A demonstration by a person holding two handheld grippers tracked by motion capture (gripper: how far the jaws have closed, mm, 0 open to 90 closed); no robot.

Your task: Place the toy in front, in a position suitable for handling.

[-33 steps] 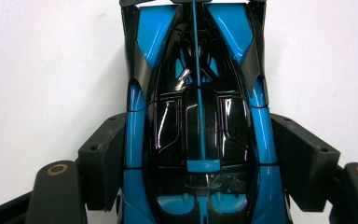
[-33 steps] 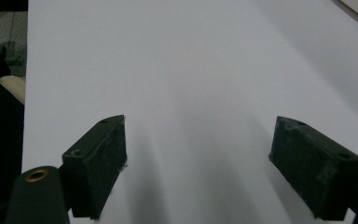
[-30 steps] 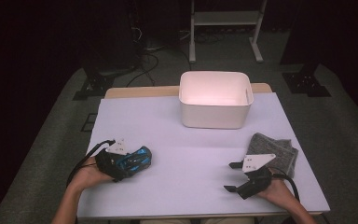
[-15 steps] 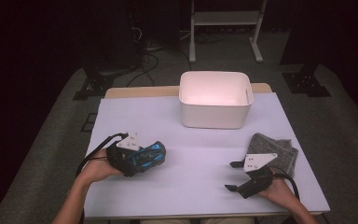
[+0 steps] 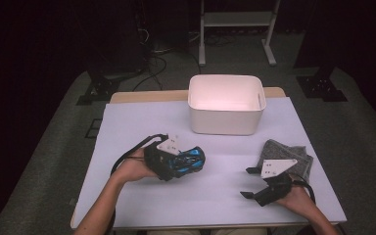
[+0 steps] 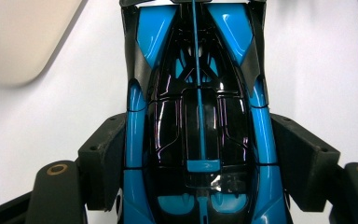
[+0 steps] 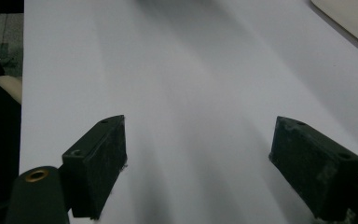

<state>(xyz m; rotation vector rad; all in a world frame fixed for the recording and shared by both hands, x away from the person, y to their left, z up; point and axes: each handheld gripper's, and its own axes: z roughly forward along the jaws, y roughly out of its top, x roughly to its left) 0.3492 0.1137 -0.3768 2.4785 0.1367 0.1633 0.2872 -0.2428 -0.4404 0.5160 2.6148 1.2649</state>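
A blue and black toy car is clamped between the jaws of my left gripper, held just above the white table at centre left. In the left gripper view the car runs lengthwise between the two black pads, which press on its sides. My right gripper rests near the front right of the table, jaws wide apart with nothing between them. In the right gripper view its pads frame bare white tabletop. A white bin stands at the back centre of the table.
A folded grey cloth lies on the table just behind the right gripper. The table's front edge runs close to both hands. Dark floor, cables and a stand's legs lie beyond the table.
The left gripper has carried the toy car to the right and slightly up, towards the table's middle. The right gripper has stayed where it was.
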